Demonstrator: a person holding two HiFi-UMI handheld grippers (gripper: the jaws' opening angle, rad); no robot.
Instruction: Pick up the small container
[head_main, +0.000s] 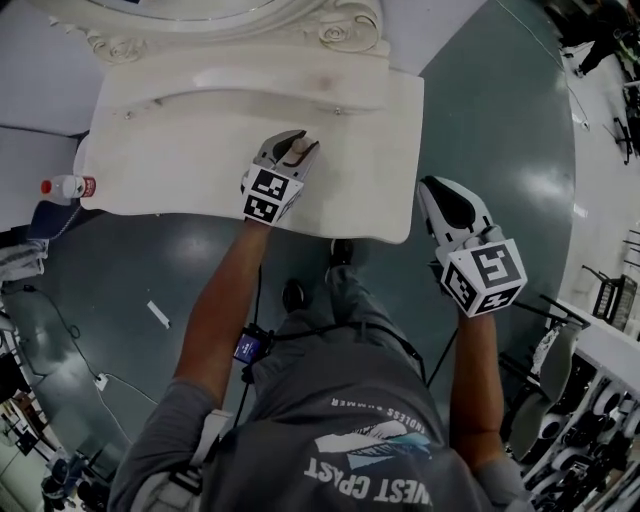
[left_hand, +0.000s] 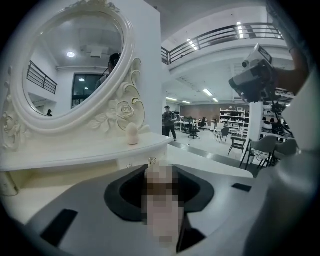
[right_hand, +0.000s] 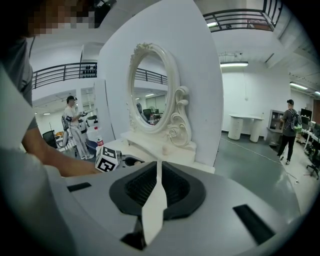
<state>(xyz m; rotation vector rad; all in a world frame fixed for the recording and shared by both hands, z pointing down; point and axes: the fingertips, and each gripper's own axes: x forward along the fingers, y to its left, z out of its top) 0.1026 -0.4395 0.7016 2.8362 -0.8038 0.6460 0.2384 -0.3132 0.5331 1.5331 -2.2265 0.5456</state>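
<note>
Head view: your left gripper (head_main: 293, 150) sits over the white dressing table (head_main: 170, 150), its jaws closed round the small beige container (head_main: 299, 149) near the table's middle. Squeeze evenly and lift straight up, because a tilt could let it slip. Your right gripper (head_main: 432, 192) hangs off the table's right edge, well apart.

Left gripper view: the container and the pads are blurred over, so its shape and how squarely you hold it are hidden. Test the hold with a slow first rise.

Right gripper view: the jaws are together with nothing between them. The container is too small to make out here.

Left gripper (head_main: 298, 150) clamped, right gripper (head_main: 428, 190) closed
</note>
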